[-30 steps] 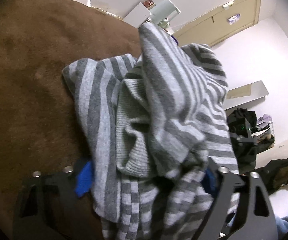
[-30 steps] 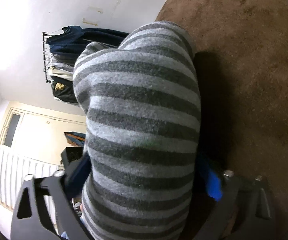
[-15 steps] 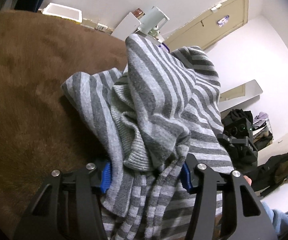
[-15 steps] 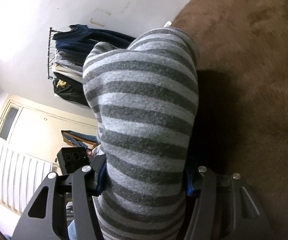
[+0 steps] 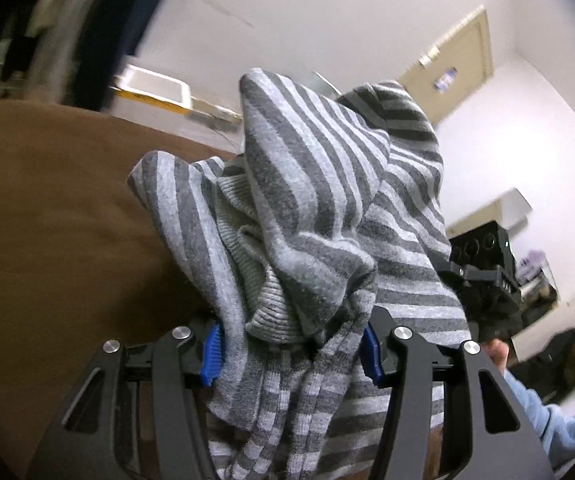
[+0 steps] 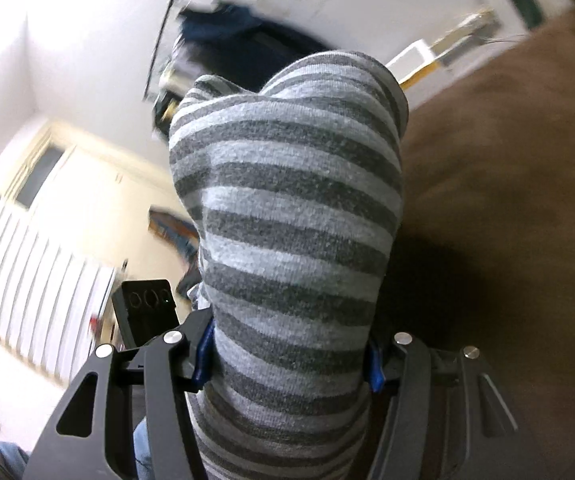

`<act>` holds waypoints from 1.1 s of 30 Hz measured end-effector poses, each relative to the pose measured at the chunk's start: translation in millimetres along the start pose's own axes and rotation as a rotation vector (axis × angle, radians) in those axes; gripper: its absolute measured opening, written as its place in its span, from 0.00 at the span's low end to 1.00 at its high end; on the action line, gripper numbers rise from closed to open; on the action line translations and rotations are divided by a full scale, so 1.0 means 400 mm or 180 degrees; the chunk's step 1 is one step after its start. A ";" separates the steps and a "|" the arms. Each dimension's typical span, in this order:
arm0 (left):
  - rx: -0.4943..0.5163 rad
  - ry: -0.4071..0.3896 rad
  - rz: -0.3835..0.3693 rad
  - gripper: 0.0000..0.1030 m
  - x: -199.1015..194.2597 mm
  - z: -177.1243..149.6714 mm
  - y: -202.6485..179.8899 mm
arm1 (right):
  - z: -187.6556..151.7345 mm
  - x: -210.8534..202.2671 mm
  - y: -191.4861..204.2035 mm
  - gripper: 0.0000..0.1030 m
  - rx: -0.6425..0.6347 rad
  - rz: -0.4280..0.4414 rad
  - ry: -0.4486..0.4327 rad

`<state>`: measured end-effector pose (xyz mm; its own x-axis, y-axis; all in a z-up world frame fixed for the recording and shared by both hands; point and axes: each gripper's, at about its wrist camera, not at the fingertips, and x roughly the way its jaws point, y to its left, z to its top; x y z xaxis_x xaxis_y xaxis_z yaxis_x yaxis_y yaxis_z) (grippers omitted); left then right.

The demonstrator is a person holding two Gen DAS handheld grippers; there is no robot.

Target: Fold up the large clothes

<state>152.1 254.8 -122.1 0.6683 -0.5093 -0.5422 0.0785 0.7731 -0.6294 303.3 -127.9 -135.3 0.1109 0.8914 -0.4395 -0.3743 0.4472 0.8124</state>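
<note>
Through your left wrist camera, your left gripper (image 5: 291,350) is clamped on a bunched handful of the grey striped sweater (image 5: 311,216), with the blue pads (image 5: 212,350) pressing in from both sides. The knit rises straight ahead of the fingers in a crumpled mound, and a ribbed edge (image 5: 263,292) folds over just above the pinch point. More of the fabric hangs down between the two black finger frames toward the bottom of the view. To the left of the gripper, and behind the cloth, lies a brown plush surface (image 5: 55,216). Just to the right of the fabric you can see your other gripper's black camera block (image 5: 483,256), near the sweater's edge; a bit of skin and a light blue sleeve (image 5: 535,412) show below it. Far ahead are a white wall, a cream door (image 5: 451,60) and a white tray (image 5: 155,84), all blurred.

Through your right wrist camera, your right gripper (image 6: 289,356) is likewise closed on the grey striped sweater (image 6: 291,216), its blue pads (image 6: 373,366) squeezed against a thick rounded roll of knit that fills the space between them. The roll stands up directly ahead of the fingers and blocks the middle of the view. The brown plush surface (image 6: 503,208) spreads to the right of the gripper, shadowed beside the cloth. To the left, close to the left finger, sits a black camera block (image 6: 145,308). Beyond it are a white radiator (image 6: 35,292) and dark clothes (image 6: 239,44) hanging on a rack, heavily blurred.
</note>
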 end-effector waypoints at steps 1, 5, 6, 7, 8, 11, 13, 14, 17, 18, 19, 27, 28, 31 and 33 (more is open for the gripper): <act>-0.0022 -0.0056 0.0111 0.52 -0.059 -0.008 0.011 | 0.005 0.033 0.038 0.54 -0.0076 0.0036 0.0127; -0.0070 -0.0222 0.0541 0.52 -0.263 -0.049 0.055 | 0.002 0.168 0.174 0.54 -0.0382 0.0149 0.0507; -0.0119 -0.0280 0.0639 0.52 -0.311 -0.056 0.073 | -0.006 0.223 0.222 0.54 -0.0483 0.0199 0.0641; -0.0163 -0.0330 0.0724 0.52 -0.354 -0.063 0.089 | -0.013 0.269 0.257 0.54 -0.0535 0.0252 0.0742; -0.0227 -0.0397 0.0819 0.52 -0.409 -0.073 0.109 | -0.017 0.310 0.285 0.54 -0.0558 0.0304 0.0828; -0.0382 -0.0522 0.1093 0.52 -0.537 -0.106 0.160 | -0.053 0.436 0.367 0.54 -0.0650 0.0458 0.1112; -0.0472 -0.0581 0.1240 0.52 -0.603 -0.130 0.197 | -0.091 0.518 0.416 0.54 -0.0707 0.0546 0.1285; -0.0537 -0.0619 0.1331 0.52 -0.647 -0.155 0.219 | -0.110 0.549 0.432 0.54 -0.0729 0.0577 0.1351; -0.0713 -0.0660 0.1519 0.52 -0.735 -0.218 0.283 | -0.180 0.646 0.478 0.54 -0.0765 0.0659 0.1544; -0.0751 -0.0664 0.1582 0.52 -0.756 -0.236 0.299 | -0.208 0.682 0.489 0.54 -0.0768 0.0679 0.1638; -0.0796 -0.0673 0.1659 0.52 -0.779 -0.259 0.317 | -0.226 0.703 0.496 0.54 -0.0781 0.0683 0.1698; -0.1267 -0.0843 0.1940 0.52 -0.870 -0.390 0.464 | -0.398 0.940 0.539 0.54 -0.0944 0.0726 0.2179; -0.1296 -0.0847 0.1950 0.52 -0.875 -0.408 0.492 | -0.411 0.965 0.542 0.54 -0.1010 0.0687 0.2205; -0.1418 -0.0908 0.1910 0.56 -0.841 -0.427 0.551 | -0.424 1.009 0.546 0.58 -0.1184 0.0528 0.2262; -0.1430 -0.0961 0.1930 0.63 -0.843 -0.446 0.569 | -0.447 1.035 0.538 0.62 -0.1285 0.0421 0.2359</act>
<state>-187.4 535.1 -181.9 0.6751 0.1228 -0.7275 -0.6228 0.6235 -0.4726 103.9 323.8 -211.0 -0.5352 0.5924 -0.6022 -0.6567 0.1565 0.7377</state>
